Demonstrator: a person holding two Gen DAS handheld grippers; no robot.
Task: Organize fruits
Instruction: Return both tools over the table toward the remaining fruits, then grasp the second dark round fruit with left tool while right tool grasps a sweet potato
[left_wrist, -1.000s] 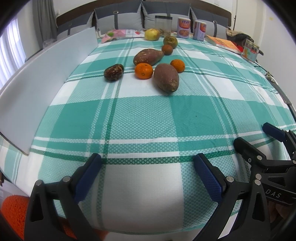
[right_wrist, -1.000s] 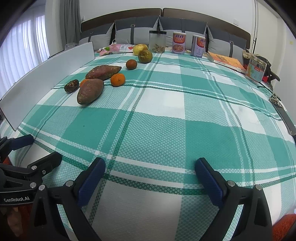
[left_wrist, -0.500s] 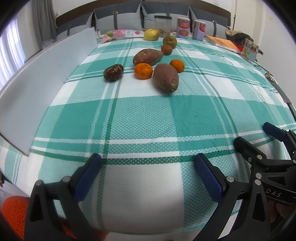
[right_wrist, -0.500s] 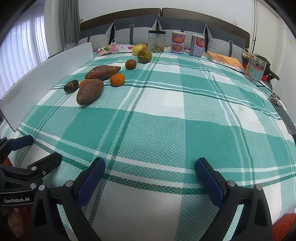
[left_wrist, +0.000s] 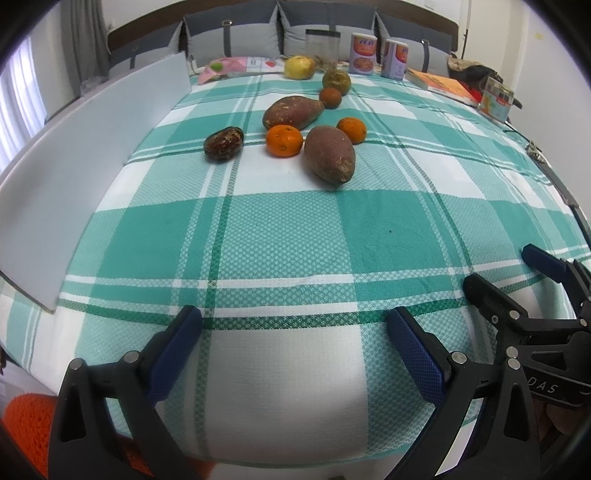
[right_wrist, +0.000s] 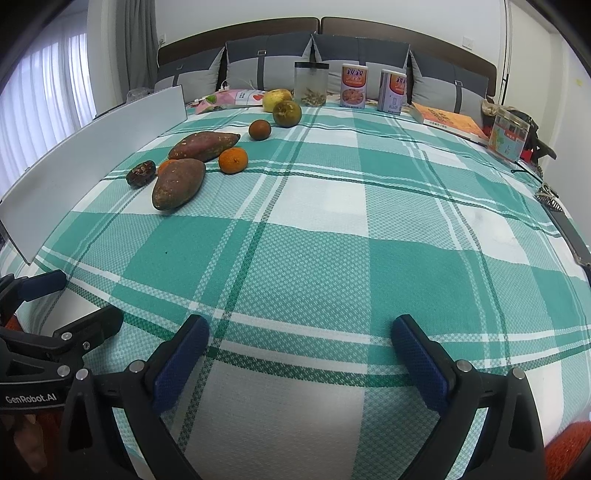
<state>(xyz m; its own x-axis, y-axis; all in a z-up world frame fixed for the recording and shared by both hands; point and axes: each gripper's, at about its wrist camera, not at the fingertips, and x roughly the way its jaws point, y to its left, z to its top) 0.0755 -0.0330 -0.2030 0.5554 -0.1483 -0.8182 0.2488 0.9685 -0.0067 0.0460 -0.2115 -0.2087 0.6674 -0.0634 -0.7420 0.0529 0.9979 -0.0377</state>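
On the green checked cloth lie two sweet potatoes, a near one (left_wrist: 330, 153) (right_wrist: 178, 182) and a far one (left_wrist: 292, 111) (right_wrist: 204, 146). Around them are two oranges (left_wrist: 284, 140) (left_wrist: 352, 129) (right_wrist: 232, 159), a dark brown fruit (left_wrist: 224, 143) (right_wrist: 140, 172), a small brown fruit (left_wrist: 330, 97) (right_wrist: 259, 129), a green fruit (left_wrist: 336, 82) (right_wrist: 287, 113) and a yellow fruit (left_wrist: 299, 67) (right_wrist: 276, 99). My left gripper (left_wrist: 293, 332) and right gripper (right_wrist: 301, 341) are open and empty at the near edge, far from the fruit.
A white board (left_wrist: 85, 147) (right_wrist: 92, 155) stands along the left side. At the back stand a clear jar (right_wrist: 311, 84), two cans (right_wrist: 354, 85) (right_wrist: 392, 90), a pink packet (left_wrist: 236, 65), a book (right_wrist: 448, 120) and a small box (right_wrist: 509, 134). Grey cushions line the far edge.
Both grippers have edged slightly forward toward the fruit; the fruit has not moved and the jaws stay open.
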